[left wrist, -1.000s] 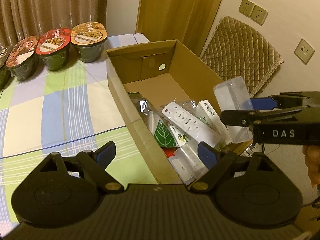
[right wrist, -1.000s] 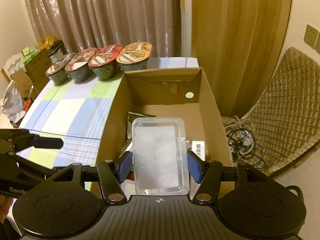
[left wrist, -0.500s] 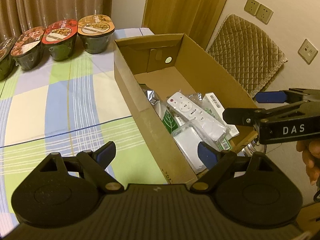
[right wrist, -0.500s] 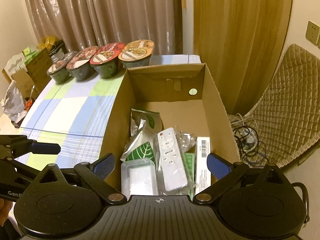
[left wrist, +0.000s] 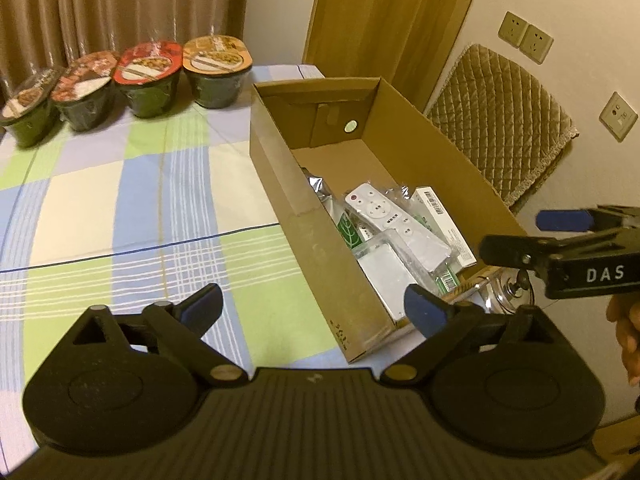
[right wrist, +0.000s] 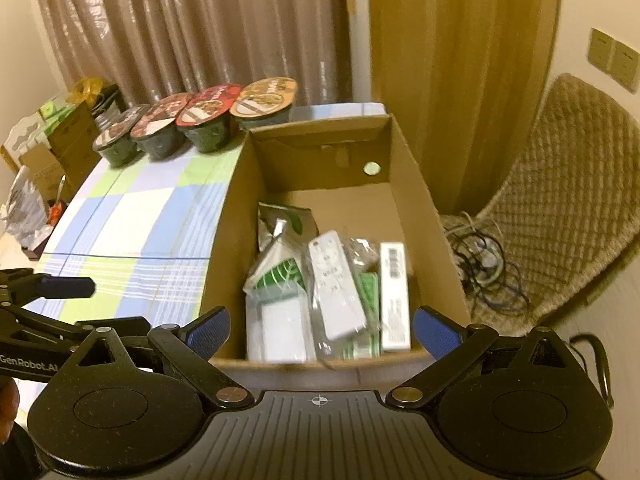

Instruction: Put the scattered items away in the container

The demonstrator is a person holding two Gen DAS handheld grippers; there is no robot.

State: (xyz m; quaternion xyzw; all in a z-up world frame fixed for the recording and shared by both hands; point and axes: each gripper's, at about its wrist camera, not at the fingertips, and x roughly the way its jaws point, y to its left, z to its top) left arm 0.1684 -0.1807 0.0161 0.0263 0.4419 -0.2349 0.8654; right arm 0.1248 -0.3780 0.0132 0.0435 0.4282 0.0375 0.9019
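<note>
the left gripper (left wrist: 312, 308) hung with its fingers spread wide and nothing between them over the checked tablecloth (left wrist: 120, 200), bare from its near edge to the noodle bowls (left wrist: 144, 76) along the far side. just right stood the cardboard box (right wrist: 228, 240) at the table's right edge, holding the white remote (right wrist: 336, 284), clear plastic case (right wrist: 280, 328), leaf-print packets (right wrist: 280, 272) and a slim white carton (right wrist: 394, 296), its far half empty. the right gripper (right wrist: 320, 332), equally wide apart and empty, hovered at the box's near rim; only its view showed cables (right wrist: 480, 264) on the floor by the quilted chair (right wrist: 568, 200).
</note>
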